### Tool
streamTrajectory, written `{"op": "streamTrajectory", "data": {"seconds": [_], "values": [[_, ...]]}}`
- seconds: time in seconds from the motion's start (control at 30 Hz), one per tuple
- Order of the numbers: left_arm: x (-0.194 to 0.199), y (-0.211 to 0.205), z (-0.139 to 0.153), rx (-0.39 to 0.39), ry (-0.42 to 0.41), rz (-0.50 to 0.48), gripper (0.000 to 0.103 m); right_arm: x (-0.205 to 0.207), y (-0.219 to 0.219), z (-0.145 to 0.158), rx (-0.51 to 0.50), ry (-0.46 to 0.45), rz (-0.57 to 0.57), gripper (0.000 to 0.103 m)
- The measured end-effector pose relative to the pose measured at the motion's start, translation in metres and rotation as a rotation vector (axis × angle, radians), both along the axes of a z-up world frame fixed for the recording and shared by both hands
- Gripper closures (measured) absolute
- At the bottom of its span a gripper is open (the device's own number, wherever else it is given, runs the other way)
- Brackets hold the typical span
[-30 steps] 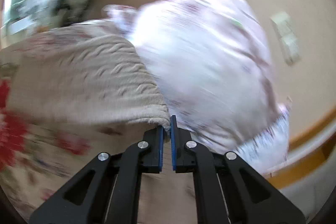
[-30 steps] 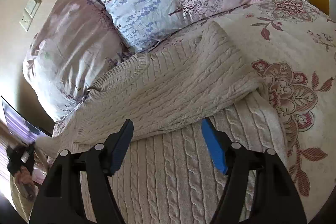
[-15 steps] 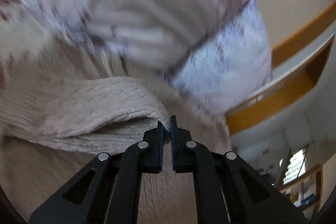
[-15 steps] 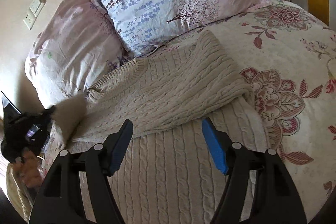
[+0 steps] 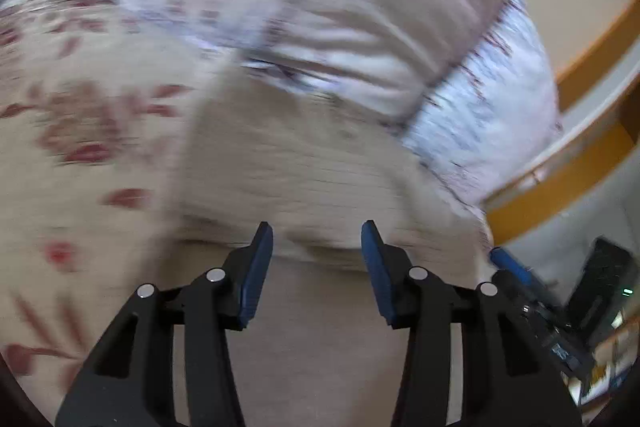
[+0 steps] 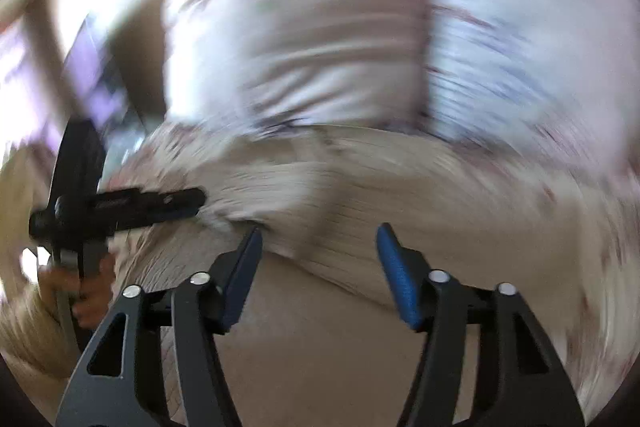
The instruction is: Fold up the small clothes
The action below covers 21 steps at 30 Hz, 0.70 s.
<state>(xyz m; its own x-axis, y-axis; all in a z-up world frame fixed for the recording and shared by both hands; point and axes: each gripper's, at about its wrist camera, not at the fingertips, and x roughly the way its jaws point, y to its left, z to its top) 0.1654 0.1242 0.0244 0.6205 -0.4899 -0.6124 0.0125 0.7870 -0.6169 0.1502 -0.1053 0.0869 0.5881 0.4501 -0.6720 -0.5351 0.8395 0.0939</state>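
Two grippers, left gripper point(image 5: 317, 245) and right gripper point(image 6: 318, 245), both spread wide, grasping nothing. Beige knit sweater point(image 5: 304, 179) folded over, blurred, lying on the floral bedspread point(image 5: 68, 147) below the pillows point(image 5: 340, 11) at the bed's head edge.

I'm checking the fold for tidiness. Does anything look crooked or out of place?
Both views are motion-blurred, so only roughly: the beige knit sweater lies folded over itself, its fold edge wavy, not straight. Both grippers, left and right, are open above it.
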Motion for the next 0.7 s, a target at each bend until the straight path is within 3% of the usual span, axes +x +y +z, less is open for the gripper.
{"op": "streamTrajectory", "data": {"seconds": [0.13, 0.23, 0.4, 0.43, 0.5, 0.53, 0.57, 0.7], "values": [[-0.007, 0.03, -0.017, 0.013, 0.048, 0.081, 0.058, 0.017, 0.063, -0.016, -0.083, 0.014, 0.162, 0.053], [-0.005, 0.036, -0.02, 0.012, 0.056, 0.094, 0.066, 0.027, 0.098, -0.035, -0.144, 0.035, 0.218, 0.055], [-0.007, 0.036, -0.021, 0.039, 0.041, 0.081, 0.067, 0.037, 0.127, -0.069, -0.283, 0.044, 0.221, 0.055], [-0.006, 0.037, -0.022, 0.038, 0.039, 0.08, 0.067, 0.04, 0.127, -0.072, -0.295, 0.04, 0.209, 0.061], [-0.006, 0.036, -0.022, 0.036, 0.038, 0.08, 0.067, 0.044, 0.12, -0.072, -0.257, 0.044, 0.179, 0.074], [-0.006, 0.036, -0.022, 0.035, 0.037, 0.078, 0.067, 0.047, 0.113, -0.068, -0.208, 0.066, 0.165, 0.088], [-0.007, 0.037, -0.022, 0.033, 0.036, 0.078, 0.067, 0.05, 0.109, -0.065, -0.171, 0.078, 0.15, 0.095], [-0.008, 0.036, -0.022, 0.028, 0.036, 0.08, 0.067, 0.055, 0.064, -0.042, 0.006, 0.063, -0.002, 0.096]]}}
